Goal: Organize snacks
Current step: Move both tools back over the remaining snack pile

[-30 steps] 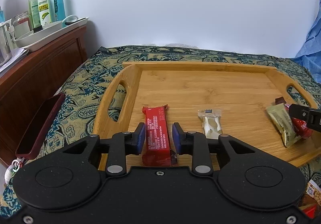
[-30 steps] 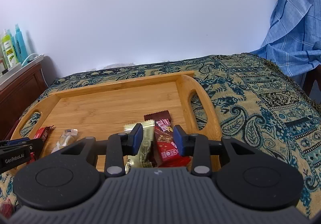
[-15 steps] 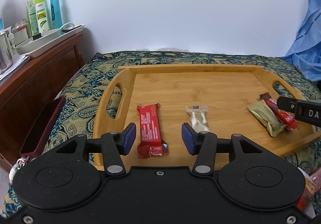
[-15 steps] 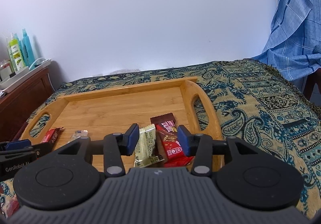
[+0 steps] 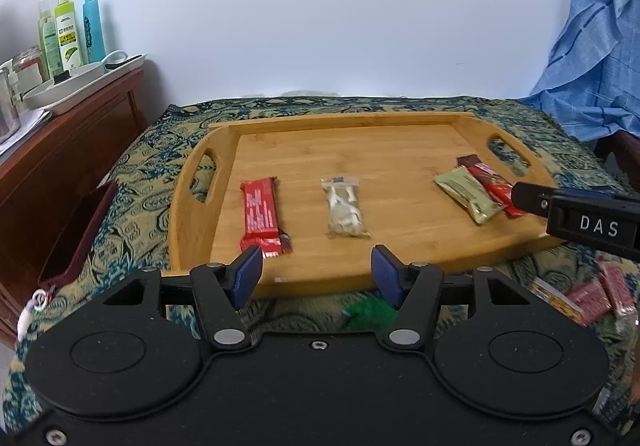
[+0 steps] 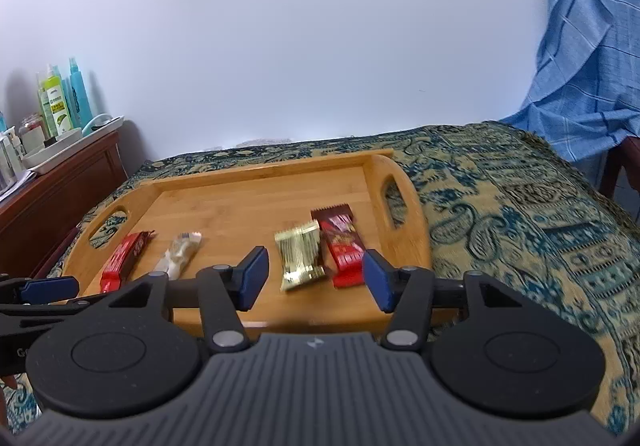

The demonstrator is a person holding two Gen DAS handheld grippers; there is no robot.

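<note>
A wooden tray (image 5: 400, 134) lies on the patterned bedspread. On it are a red bar (image 5: 261, 216), a pale clear-wrapped snack (image 5: 345, 206), a gold packet (image 5: 467, 193) and a red-brown packet (image 5: 490, 182). The same snacks show in the right wrist view: red bar (image 6: 122, 260), pale snack (image 6: 180, 254), gold packet (image 6: 301, 254), red-brown packet (image 6: 343, 246). My left gripper (image 5: 317, 273) is open and empty, above the tray's near edge. My right gripper (image 6: 314, 278) is open and empty, just short of the gold and red-brown packets.
Several loose red snack packs (image 5: 596, 294) and a green item (image 5: 370, 314) lie on the bedspread in front of the tray. A wooden cabinet (image 5: 60, 134) with bottles and a white tray stands at the left. Blue cloth (image 6: 592, 46) hangs at the right.
Both grippers opened and let go of their snacks, then pulled back from the tray. The red bar and the gold and red-brown packets now lie free on the tray.
</note>
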